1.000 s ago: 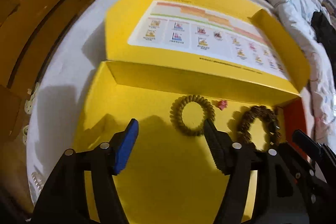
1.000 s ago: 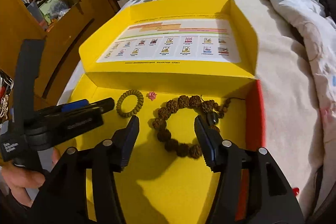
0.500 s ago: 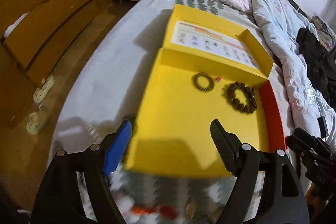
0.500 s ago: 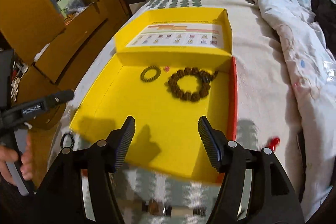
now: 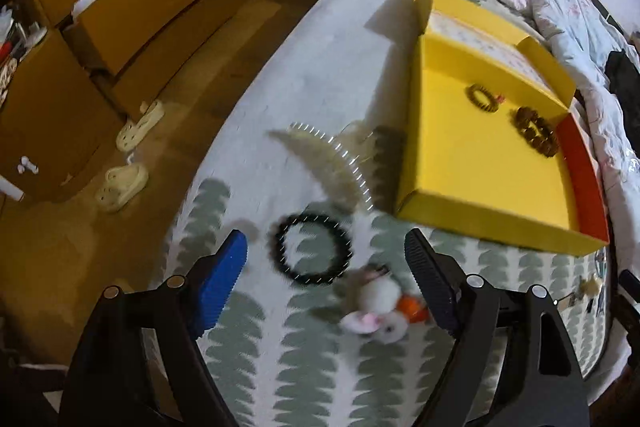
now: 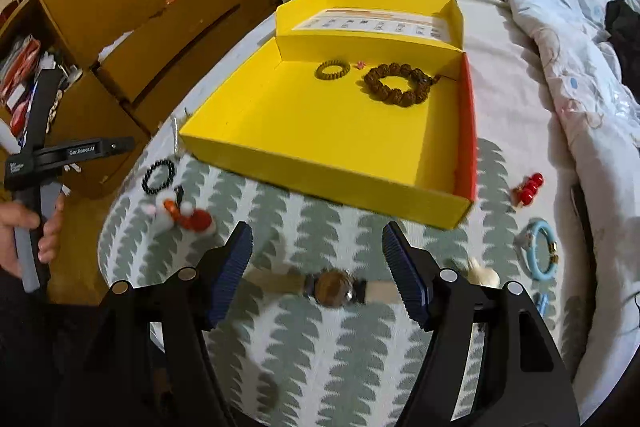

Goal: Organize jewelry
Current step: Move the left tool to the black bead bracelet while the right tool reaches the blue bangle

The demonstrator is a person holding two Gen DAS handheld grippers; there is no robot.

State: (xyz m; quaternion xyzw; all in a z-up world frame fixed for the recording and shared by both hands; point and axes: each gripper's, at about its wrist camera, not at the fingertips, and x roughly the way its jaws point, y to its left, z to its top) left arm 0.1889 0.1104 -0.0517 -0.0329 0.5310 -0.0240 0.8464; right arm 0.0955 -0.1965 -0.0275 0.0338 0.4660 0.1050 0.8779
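Note:
An open yellow box lies on the bed, holding a coiled olive hair tie, a tiny pink charm and a brown bead bracelet. My left gripper hovers above a black bead bracelet on the bedspread; its jaws are opening and nothing is pinched. My right gripper hangs over a wristwatch with a pale strap; its jaws are opening too, free of it. A white and orange plush charm lies beside the black bracelet.
A clear comb-like hair band lies left of the box. Red beads, a light blue bangle and a small cream piece lie right of the box. Rumpled quilts fill the far side. Wooden cabinets and slippers are left of the bed.
Both grippers have pulled back from inside the box toward the near end of the bed and opened wider. The loose jewelry on the bedspread has come into view.

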